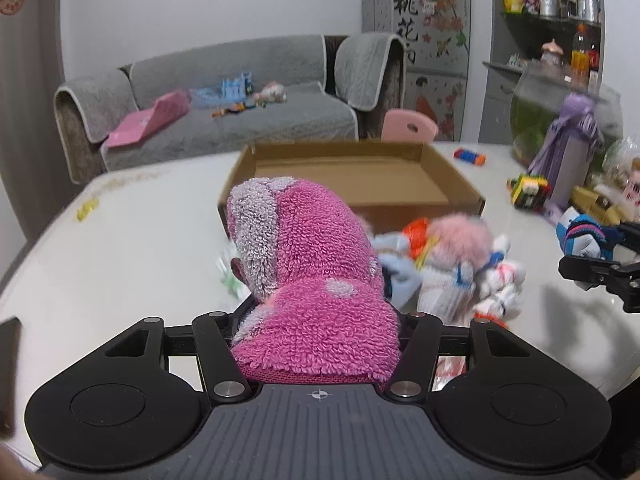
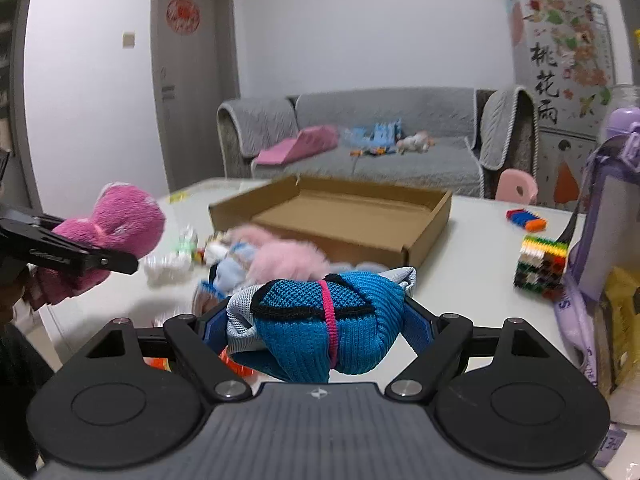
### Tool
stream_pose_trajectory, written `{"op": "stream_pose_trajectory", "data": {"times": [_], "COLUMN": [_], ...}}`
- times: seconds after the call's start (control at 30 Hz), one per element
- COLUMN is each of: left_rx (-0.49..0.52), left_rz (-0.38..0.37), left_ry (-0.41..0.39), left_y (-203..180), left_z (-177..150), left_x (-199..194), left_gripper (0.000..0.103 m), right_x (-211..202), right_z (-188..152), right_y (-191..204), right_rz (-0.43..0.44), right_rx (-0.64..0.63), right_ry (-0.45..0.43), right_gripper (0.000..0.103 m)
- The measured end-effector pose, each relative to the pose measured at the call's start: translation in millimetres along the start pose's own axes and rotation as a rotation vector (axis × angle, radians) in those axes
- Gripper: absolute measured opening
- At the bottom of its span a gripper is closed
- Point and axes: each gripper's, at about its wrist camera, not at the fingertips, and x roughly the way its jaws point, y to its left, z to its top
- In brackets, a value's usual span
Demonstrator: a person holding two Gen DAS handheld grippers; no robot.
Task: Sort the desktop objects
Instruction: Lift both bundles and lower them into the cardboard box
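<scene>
left gripper (image 1: 316, 320) clamped on pink terry sock (image 1: 308, 264), right gripper (image 2: 320, 316) clamped on blue sock bundle (image 2: 320, 320), both lifted, likely headed for the cardboard box (image 1: 456, 184) at 12 o'clock.

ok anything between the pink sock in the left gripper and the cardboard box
Nothing visible. The pink fuzzy sock is held above the table in the left gripper, and the open cardboard box lies just beyond it. The sock pile lies off to the right of that path.

Soft indoor light, fisheye-bent edges, slight motion blur.
</scene>
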Motion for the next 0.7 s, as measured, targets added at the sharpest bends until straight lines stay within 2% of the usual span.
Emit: {"op": "stream_pose_trajectory", "data": {"times": [0.2, 0.4, 0.53, 0.6, 0.7], "left_rx": [0.028, 0.028, 0.039, 0.042, 0.054], "left_rz": [0.049, 0.057, 0.025, 0.016, 0.021], "left_ry": [-0.031, -0.016, 0.007, 0.053, 0.140], "left_y": [13.2, 29.3, 31.5, 30.8, 30.5], "left_z": [35.2, 97.4, 140.8, 153.9, 159.4], "left_x": [-1.9, 38.5, 92.9, 130.3, 186.2], "left_gripper": [0.064, 0.064, 0.064, 0.064, 0.064], "right_x": [-4.5, 8.1, 50.2, 85.9, 141.0], "right_z": [7.0, 39.5, 86.3, 110.1, 126.6], "right_y": [-6.6, -14.9, -7.8, -6.1, -3.1], "right_rz": [-0.028, -0.048, -0.059, -0.045, -0.031], "right_rx": [0.031, 0.030, -0.029, -0.037, -0.052], "right_ry": [-0.062, -0.082, -0.043, 0.009, 0.111], "right_gripper": [0.081, 0.081, 0.081, 0.081, 0.081]}}
